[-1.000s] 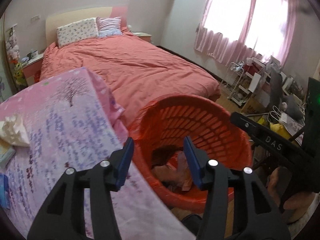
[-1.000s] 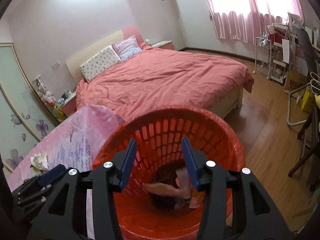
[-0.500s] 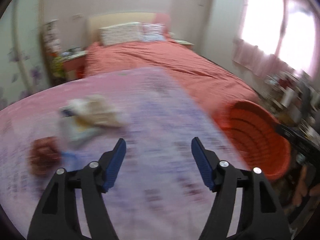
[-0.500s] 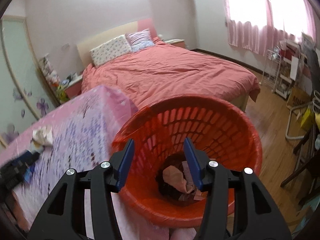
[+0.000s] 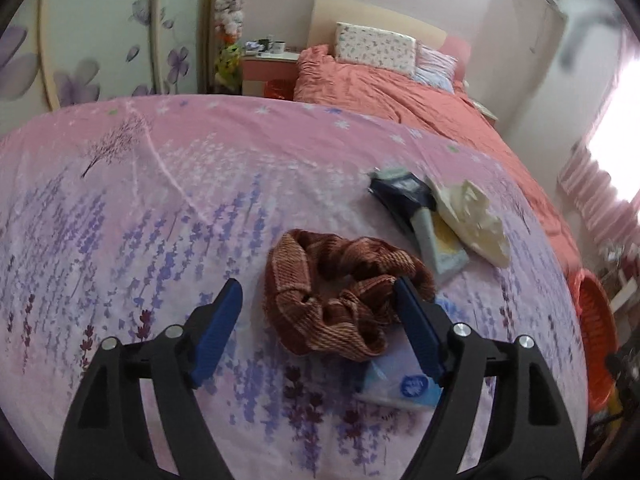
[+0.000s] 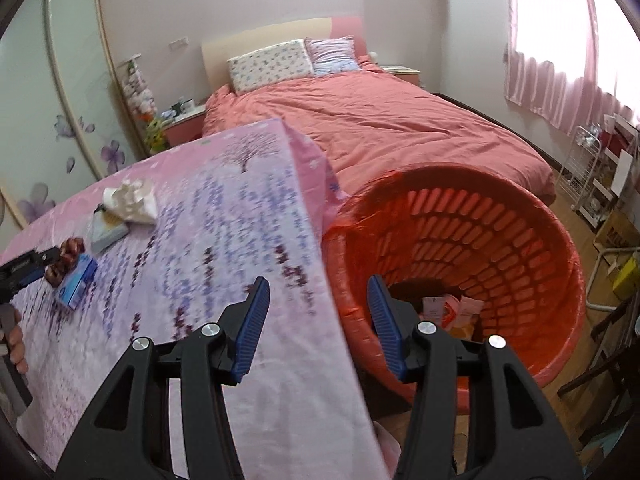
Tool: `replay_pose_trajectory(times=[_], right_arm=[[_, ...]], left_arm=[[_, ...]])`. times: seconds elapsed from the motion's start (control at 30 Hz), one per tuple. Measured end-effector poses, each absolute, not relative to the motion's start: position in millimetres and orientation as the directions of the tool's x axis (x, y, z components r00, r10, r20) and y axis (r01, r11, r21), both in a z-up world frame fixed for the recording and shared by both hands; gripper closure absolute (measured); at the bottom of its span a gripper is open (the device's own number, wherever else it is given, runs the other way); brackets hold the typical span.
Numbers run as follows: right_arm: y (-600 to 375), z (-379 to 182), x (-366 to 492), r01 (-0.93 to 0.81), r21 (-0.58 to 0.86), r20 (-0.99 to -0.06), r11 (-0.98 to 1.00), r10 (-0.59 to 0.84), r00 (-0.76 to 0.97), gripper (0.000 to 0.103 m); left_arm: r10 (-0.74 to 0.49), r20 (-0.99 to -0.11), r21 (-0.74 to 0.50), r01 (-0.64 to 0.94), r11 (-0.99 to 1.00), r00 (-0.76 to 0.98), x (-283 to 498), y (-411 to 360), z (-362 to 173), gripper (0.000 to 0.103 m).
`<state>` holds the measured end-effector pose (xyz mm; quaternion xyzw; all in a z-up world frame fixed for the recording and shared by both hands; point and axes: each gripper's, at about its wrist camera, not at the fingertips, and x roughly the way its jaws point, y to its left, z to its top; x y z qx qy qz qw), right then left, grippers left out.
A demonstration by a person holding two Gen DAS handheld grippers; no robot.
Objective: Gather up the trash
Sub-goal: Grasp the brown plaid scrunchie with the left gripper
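Left wrist view: left gripper (image 5: 318, 300) fingers opening, nothing pinched, bracketing brown scrunchie (image 5: 340, 290) for pickup. Right gripper (image 6: 318, 294) fingers apart, empty; orange basket (image 6: 520, 216) at 2 o'clock, awaiting trash.

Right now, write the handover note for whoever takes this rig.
Left gripper: jaws opening, nothing held, over the brown scrunchie on the pink floral cloth.
Right gripper: open, empty, above the near rim of the orange basket.
On the cloth: scrunchie, blue tissue pack, crumpled tissue, flat packet, dark wrapper.
Done: some wrappers lie in the basket.
Left: collect the trash on the cloth and bin it.
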<state>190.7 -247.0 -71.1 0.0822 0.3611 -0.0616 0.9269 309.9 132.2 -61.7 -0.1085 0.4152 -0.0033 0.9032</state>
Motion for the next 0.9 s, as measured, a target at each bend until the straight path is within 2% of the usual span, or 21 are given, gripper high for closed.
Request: replay_pose_trajectory(times=[0.07,0.13,0.2,0.27,0.3,0.53,0.63,0.67,0.9], right_arm=[[-239.5,-70.2,190.0,0.159,0.091,-0.677,0.983,-0.056,0.734,0.051],[-234.1,-70.4,189.9,0.149,0.075,-0.677,0.986,-0.059,0.733,0.051],[-229.6,-71.3,191.8,0.141,0.071,-0.681,0.988,-0.055,0.730,0.051],[-225.0,-72.9,194.2,0.134,0.071,-0.685,0.988,-0.049,0.727,0.051],[-222.3,-73.2,194.6,0.129,0.070,-0.686,0.989,-0.046,0.726,0.051],[-205.4,-74.8,197.5,0.102,0.051,-0.693,0.994,-0.038,0.720,0.051],[-197.9,-76.0,198.6,0.091,0.053,-0.699,0.994,-0.029,0.715,0.051],[-195.3,-76.5,198.8,0.087,0.054,-0.701,0.995,-0.024,0.713,0.051],[-158.7,-78.8,200.1,0.000,0.061,-0.708,0.998,0.043,0.705,0.049]], left_arm=[[-0.119,-0.734,-0.254,-0.109,0.961,0.668,310.2,144.5,-57.4,0.029],[-0.100,-0.722,-0.246,-0.119,0.962,0.684,309.9,152.4,-55.1,0.033],[-0.069,-0.735,-0.208,-0.127,0.970,0.675,312.1,152.1,-58.5,0.045],[-0.063,-0.765,-0.182,-0.122,0.976,0.641,319.9,152.1,-65.9,0.064],[-0.065,-0.771,-0.181,-0.120,0.976,0.633,319.8,150.2,-67.1,0.067],[-0.080,-0.781,-0.161,-0.076,0.984,0.619,324.4,132.9,-81.9,0.069],[-0.050,-0.772,-0.103,-0.048,0.994,0.633,323.0,123.8,-82.9,0.085],[-0.036,-0.772,-0.089,-0.052,0.995,0.635,322.7,125.4,-82.1,0.090],[0.173,-0.769,0.056,-0.205,0.977,0.615,306.8,179.1,-82.0,0.089]])
